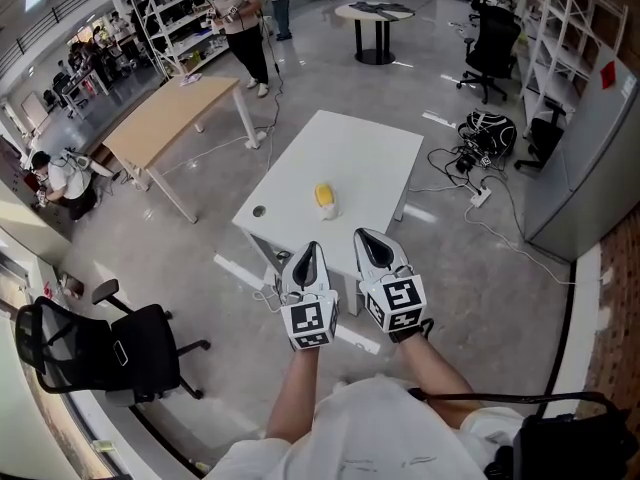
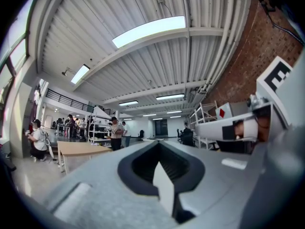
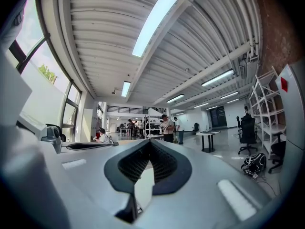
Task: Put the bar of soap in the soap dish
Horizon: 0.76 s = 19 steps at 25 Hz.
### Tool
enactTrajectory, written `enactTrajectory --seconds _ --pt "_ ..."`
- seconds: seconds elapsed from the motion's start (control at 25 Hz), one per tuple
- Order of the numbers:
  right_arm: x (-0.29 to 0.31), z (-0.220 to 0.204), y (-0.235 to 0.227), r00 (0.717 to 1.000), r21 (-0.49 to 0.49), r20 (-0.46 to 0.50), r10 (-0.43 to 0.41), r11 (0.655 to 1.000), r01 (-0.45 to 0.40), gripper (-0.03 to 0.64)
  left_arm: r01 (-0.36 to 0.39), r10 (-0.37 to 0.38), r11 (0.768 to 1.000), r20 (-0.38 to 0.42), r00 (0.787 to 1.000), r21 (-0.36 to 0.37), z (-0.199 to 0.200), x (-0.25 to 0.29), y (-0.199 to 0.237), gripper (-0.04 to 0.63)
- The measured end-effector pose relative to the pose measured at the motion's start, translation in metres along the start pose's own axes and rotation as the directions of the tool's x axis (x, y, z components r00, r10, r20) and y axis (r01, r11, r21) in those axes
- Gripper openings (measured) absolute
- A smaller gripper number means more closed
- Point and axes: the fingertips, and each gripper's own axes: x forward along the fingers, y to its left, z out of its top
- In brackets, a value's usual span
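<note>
Meanwhile, two closed grippers hang short of the white table (image 1: 370, 148).
The left gripper (image 1: 313, 247) and right gripper (image 1: 361, 234) have their jaws together, holding nothing; the yellow bar of soap (image 1: 323, 195) lies mid-table, well apart from both.

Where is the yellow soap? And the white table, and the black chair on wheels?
yellow soap (image 1: 323, 195): head view, on its top face.
white table (image 1: 350, 148): head view, on the bare tabletop.
black chair (image 1: 150, 348): head view, on its seat.

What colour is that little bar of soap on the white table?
Yellow. The bar of soap shows best in the head view.
</note>
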Motion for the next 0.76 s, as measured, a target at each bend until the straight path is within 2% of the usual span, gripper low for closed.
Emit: enactTrajectory --seconds 0.12,0.24,0.44,0.6,0.76 --pt "0.001 -0.003 0.002 1.0 -0.005 -0.007 -0.005 1.0 0.005 0.011 0.001 -0.001 1.0 0.027 1.0 0.007 -0.001 0.001 0.003 0.0" --pt "0.0 -0.007 0.003 1.0 -0.008 -0.012 -0.01 1.0 0.01 0.011 0.011 -0.01 1.0 0.006 1.0 -0.014 -0.004 0.001 0.002 0.0" --pt "-0.002 -0.007 0.001 0.999 -0.016 -0.017 -0.034 0.999 0.033 0.011 0.012 -0.012 1.0 0.029 1.0 -0.005 -0.004 0.001 0.006 0.0" --pt "-0.003 -0.008 -0.003 0.998 -0.018 -0.017 -0.063 0.998 0.063 0.011 0.036 -0.036 0.999 0.011 0.999 -0.027 -0.005 0.002 0.003 0.0" --pt "-0.001 -0.007 -0.002 0.997 -0.025 -0.017 -0.08 0.996 0.08 0.011 0.029 -0.029 1.0 0.038 0.999 -0.003 -0.003 0.003 0.013 0.0"
